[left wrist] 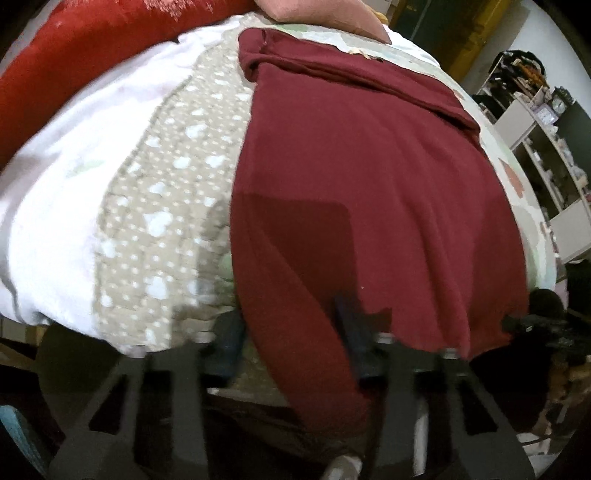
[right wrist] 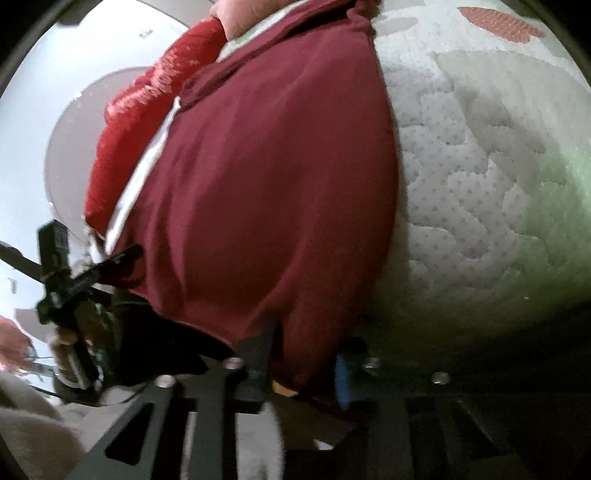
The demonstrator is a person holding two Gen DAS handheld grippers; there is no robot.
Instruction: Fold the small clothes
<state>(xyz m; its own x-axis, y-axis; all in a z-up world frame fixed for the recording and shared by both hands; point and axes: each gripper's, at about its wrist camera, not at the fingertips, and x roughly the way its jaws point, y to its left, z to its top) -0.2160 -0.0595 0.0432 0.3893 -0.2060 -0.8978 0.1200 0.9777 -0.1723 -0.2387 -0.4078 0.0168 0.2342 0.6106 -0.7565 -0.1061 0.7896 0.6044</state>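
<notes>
A maroon garment (left wrist: pixel 369 166) lies spread flat on the bed, its far end folded into a band. In the left wrist view my left gripper (left wrist: pixel 291 339) is at the garment's near left corner, and the cloth fills the gap between its dark fingers (left wrist: pixel 351 332). In the right wrist view the same garment (right wrist: pixel 258 166) runs away from me. My right gripper (right wrist: pixel 301 363) is shut on its near right corner, with cloth bunched between the fingers (right wrist: pixel 258 354). The left gripper's dark frame shows at the garment's other near corner.
A beige dotted cloth (left wrist: pixel 159 206) and a white cloth (left wrist: pixel 74 166) lie left of the garment, with a red blanket (left wrist: pixel 74 48) and a pink pillow (left wrist: pixel 332 14) beyond. The white quilted bedcover (right wrist: pixel 480 184) stretches to the right. Shelves (left wrist: pixel 546 147) stand past the bed.
</notes>
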